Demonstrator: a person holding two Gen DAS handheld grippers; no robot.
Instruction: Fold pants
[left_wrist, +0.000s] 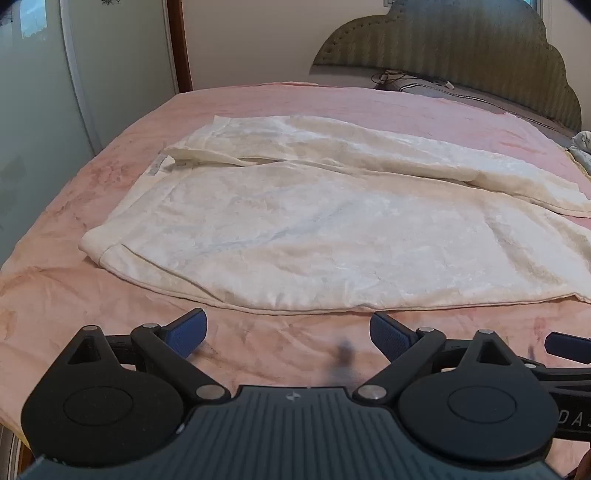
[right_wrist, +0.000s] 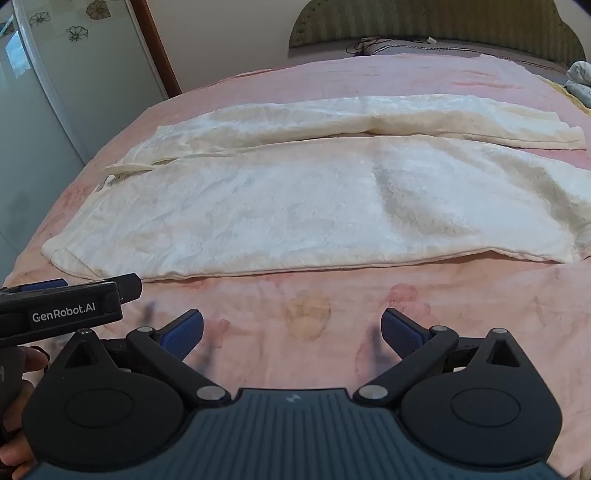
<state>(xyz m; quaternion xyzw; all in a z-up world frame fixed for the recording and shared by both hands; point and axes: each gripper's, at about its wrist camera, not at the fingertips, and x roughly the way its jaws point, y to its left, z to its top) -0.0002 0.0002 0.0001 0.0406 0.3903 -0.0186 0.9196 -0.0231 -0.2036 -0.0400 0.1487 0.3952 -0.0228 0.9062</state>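
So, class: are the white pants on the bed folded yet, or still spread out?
Spread out. The pants lie flat on the pink blanket, both legs side by side at full length.

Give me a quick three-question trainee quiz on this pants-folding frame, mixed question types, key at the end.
1. True or false: the left gripper is shut on the cream pants.
2. Multiple choice: where do the pants lie? A) on the floor B) spread flat on the pink blanket C) draped over the headboard
3. Short answer: in the right wrist view, is anything between the fingers of the right gripper?

Key
1. False: its jaws stand open, short of the near edge of the pants.
2. B
3. No: only blanket shows between them.
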